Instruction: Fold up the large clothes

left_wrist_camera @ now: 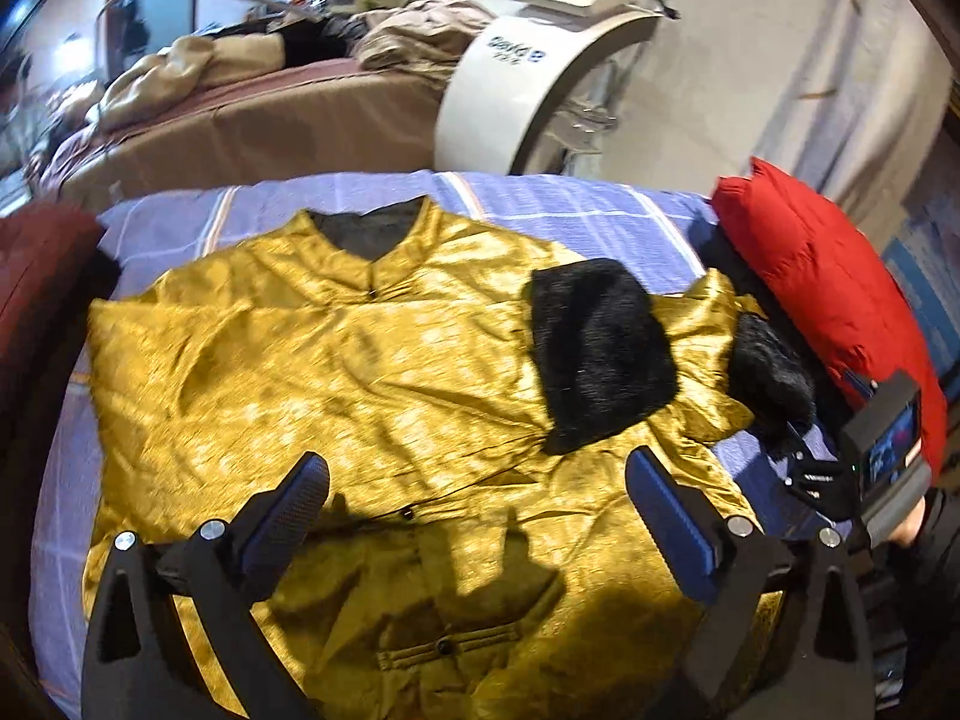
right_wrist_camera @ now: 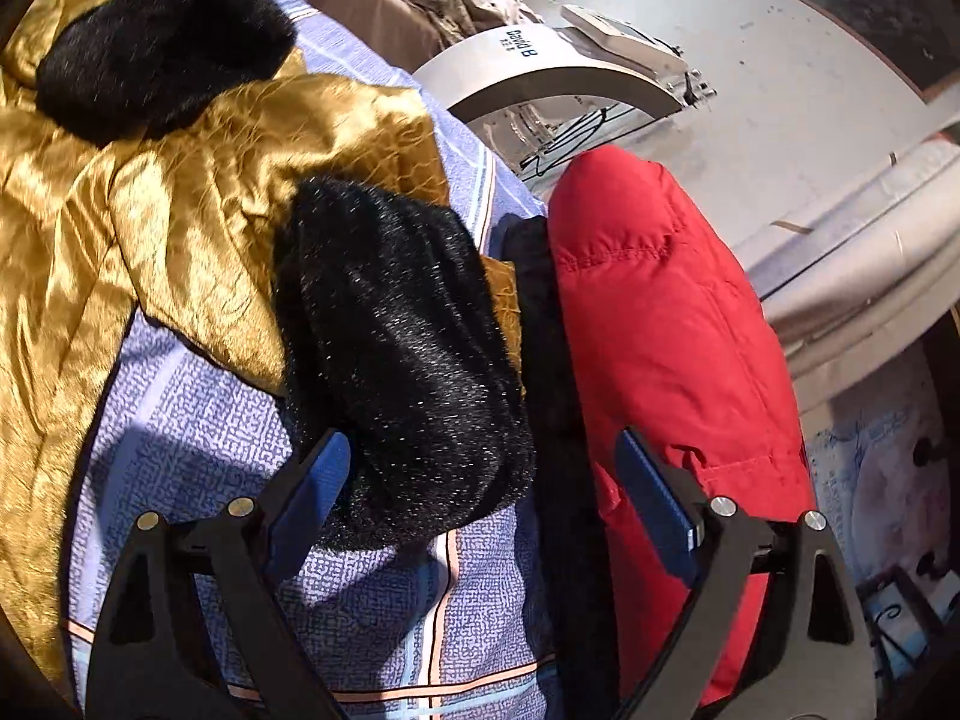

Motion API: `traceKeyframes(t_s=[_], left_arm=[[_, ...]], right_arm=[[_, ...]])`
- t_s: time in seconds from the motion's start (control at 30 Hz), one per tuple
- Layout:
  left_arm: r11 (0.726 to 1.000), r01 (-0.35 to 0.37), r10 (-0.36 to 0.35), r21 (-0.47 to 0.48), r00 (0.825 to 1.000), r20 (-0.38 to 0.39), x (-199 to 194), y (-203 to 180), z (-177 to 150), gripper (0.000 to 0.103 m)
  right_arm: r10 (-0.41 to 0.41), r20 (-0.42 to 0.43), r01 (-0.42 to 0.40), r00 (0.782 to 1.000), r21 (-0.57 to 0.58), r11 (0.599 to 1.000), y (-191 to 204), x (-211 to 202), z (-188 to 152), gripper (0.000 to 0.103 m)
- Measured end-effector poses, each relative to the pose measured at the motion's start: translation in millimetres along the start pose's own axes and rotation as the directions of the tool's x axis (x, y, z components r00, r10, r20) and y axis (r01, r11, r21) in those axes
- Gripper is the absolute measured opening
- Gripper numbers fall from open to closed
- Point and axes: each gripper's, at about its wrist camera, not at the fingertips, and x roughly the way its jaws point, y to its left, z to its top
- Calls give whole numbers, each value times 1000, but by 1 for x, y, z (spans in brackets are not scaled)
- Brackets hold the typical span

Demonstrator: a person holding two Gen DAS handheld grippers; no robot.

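Note:
A gold satin jacket (left_wrist_camera: 360, 360) lies front up on a blue patterned bedsheet (left_wrist_camera: 570, 210), collar at the far side. One sleeve is folded across its chest, ending in a black fur cuff (left_wrist_camera: 600, 354). The other sleeve's black fur cuff (right_wrist_camera: 408, 348) lies off the jacket's right edge. My left gripper (left_wrist_camera: 477, 468) hovers open above the jacket's lower front, holding nothing. My right gripper (right_wrist_camera: 480, 444) is open, its fingers standing either side of that cuff's near end without pressing it. The gold sleeve (right_wrist_camera: 198, 192) runs back toward the body.
A red puffer jacket (right_wrist_camera: 660, 300) lies along the bed's right edge, over a dark garment (right_wrist_camera: 552, 360). A white curved machine (left_wrist_camera: 522, 78) stands beyond the bed. A brown bed (left_wrist_camera: 270, 126) with heaped clothes is at the back. Dark red fabric (left_wrist_camera: 42, 264) sits at the left.

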Motion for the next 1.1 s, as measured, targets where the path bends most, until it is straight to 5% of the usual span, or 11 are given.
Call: traceKeyframes(t_s=[0.13, 0.23, 0.27, 0.5, 0.57, 0.7, 0.77, 0.9, 1.03, 1.1], left_arm=[[993, -75, 70, -96, 996, -49, 2, 31, -7, 97], [986, -106, 99, -126, 993, -66, 0, 40, -12, 97], [985, -117, 109, -128, 992, -66, 0, 42, -12, 97], [985, -149, 145, -82, 988, -60, -4, 32, -12, 97], [986, -153, 149, -66, 987, -62, -3, 29, -12, 97], [986, -156, 152, -57, 986, -67, -1, 29, -13, 97], [985, -157, 153, -66, 986, -69, -1, 31, -14, 97], [983, -158, 152, -97, 986, -62, -4, 40, -15, 97], [979, -151, 145, -133, 988, -57, -7, 52, -18, 97], [979, -143, 136, -148, 989, -55, -8, 58, -20, 97]], right_arm=[[-39, -1, 39, 999, -66, 997, 18, 16, -2, 87], [30, -33, -31, 999, -52, 998, 17, 28, -1, 53], [60, -50, -62, 997, -39, 997, 16, 32, -1, 49], [74, -63, -78, 995, -67, 995, 16, 41, 4, 47], [135, -72, -136, 988, -9, 991, 6, 42, 3, 25], [284, -85, -263, 955, 203, 943, -31, 42, 7, 14], [391, -56, -349, 919, 349, 870, -59, 42, 9, 12], [545, 106, -496, 832, 583, 643, -122, 30, 13, 11], [572, 319, -597, 756, 695, 401, -190, 2, 17, 10], [539, 397, -616, 743, 720, 319, -221, -13, 17, 10]])
